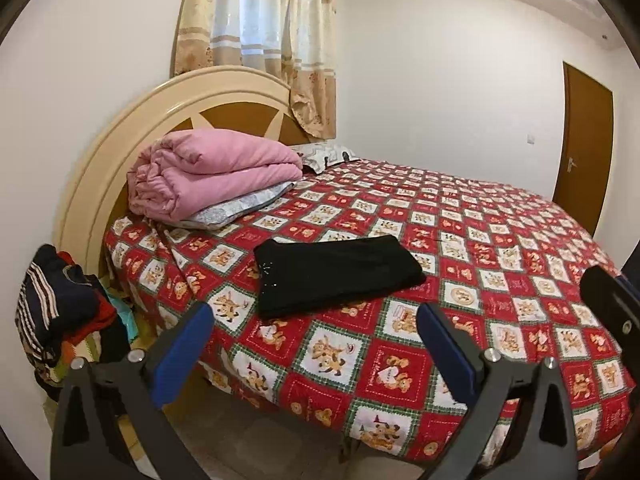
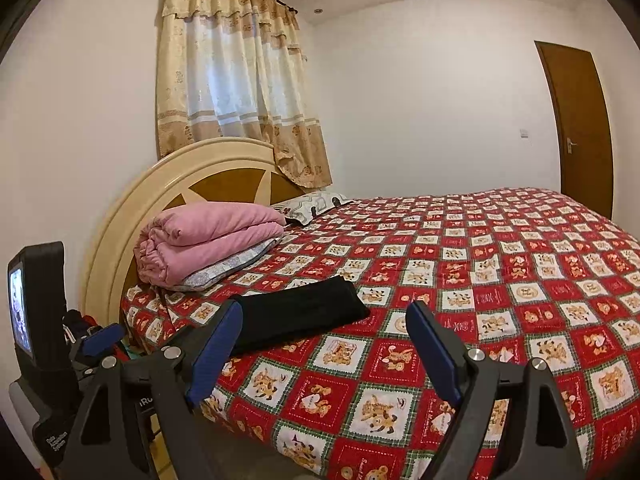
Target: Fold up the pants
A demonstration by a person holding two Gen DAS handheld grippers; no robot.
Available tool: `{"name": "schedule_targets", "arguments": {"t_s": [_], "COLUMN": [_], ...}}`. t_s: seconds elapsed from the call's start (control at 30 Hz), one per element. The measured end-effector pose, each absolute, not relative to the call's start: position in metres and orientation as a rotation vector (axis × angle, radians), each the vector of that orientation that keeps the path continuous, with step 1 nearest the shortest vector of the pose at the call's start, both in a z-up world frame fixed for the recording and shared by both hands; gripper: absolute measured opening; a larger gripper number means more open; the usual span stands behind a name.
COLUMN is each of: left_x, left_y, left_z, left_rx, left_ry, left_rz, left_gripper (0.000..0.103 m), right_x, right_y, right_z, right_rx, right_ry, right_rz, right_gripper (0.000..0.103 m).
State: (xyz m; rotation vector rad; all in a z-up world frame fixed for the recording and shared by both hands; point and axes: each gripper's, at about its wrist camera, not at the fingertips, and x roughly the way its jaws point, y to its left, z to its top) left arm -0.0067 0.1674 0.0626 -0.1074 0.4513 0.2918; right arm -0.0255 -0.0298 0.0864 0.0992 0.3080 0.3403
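The black fabric pants (image 1: 338, 276) lie folded into a flat rectangle near the left edge of the red patchwork bedspread (image 1: 500, 272). Left gripper (image 1: 314, 354) and right gripper (image 2: 324, 354) hover apart, empty. Folding looks finished; next, likely stacking them away.

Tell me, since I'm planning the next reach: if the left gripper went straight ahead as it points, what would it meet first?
Probably the folded black pants on the bedspread; they lie ahead between the open left gripper fingers. Depth is unclear, so it could strike the bed's near edge first.
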Motion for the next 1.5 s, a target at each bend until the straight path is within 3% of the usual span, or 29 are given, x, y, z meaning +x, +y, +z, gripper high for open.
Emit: {"name": "schedule_targets", "arguments": {"t_s": [1.5], "left_x": [-0.0053], "left_y": [0.1612], "left_z": [0.0553], "left_rx": [-0.047], "left_ry": [0.474], "left_rz": [0.339], "left_gripper": [0.103], "right_x": [-0.0263], "right_y": [-0.0326], "right_z": [0.0789], "right_rx": [0.119], "right_ry": [0.323], "right_rz": [0.339], "right_gripper": [0.085]}}
